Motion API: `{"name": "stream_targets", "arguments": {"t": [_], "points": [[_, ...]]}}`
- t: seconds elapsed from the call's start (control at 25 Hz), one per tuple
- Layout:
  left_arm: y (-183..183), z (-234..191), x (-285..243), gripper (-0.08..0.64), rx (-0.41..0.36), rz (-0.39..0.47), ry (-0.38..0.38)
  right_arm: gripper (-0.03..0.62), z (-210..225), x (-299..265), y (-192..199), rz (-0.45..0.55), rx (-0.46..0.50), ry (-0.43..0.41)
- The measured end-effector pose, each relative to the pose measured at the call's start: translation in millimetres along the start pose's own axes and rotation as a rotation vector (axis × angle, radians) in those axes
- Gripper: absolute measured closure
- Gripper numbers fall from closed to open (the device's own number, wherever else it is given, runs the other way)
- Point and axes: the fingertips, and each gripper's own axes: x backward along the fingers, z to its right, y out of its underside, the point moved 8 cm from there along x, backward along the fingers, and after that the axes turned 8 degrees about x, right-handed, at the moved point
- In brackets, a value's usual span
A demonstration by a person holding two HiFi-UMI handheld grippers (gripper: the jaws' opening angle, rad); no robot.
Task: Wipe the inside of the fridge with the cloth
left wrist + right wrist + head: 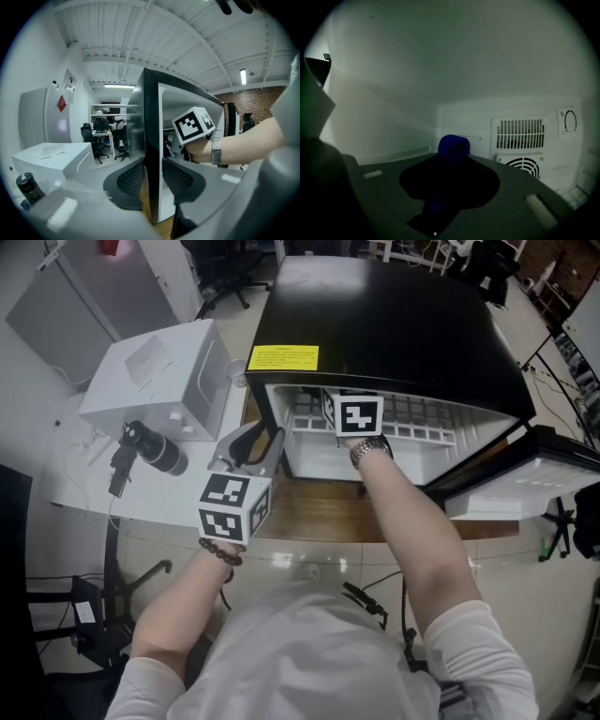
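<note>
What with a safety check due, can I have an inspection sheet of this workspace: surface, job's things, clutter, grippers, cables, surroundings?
Surface: wooden table, bearing the fridge.
Job's things: black fridge, its door open to the right; blue cloth inside it.
Clutter: white box and black bottle on the white side table.
Grippers: left gripper clamped on the fridge's left front edge; right gripper shut on the cloth, inside the fridge.
Cables: thin dark cables on the floor right of the fridge.
Surroundings: office chair, grey cabinet, brick wall.
</note>
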Motion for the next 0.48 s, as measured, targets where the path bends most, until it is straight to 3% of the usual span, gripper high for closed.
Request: {"name": "stream_targets", "arguments": {"t": [0.48], "points": [[0,0,1,0.446,0.01,-0.003,-0.002,0.489,32,12,7,-0.031,0.002,0.08]]}}
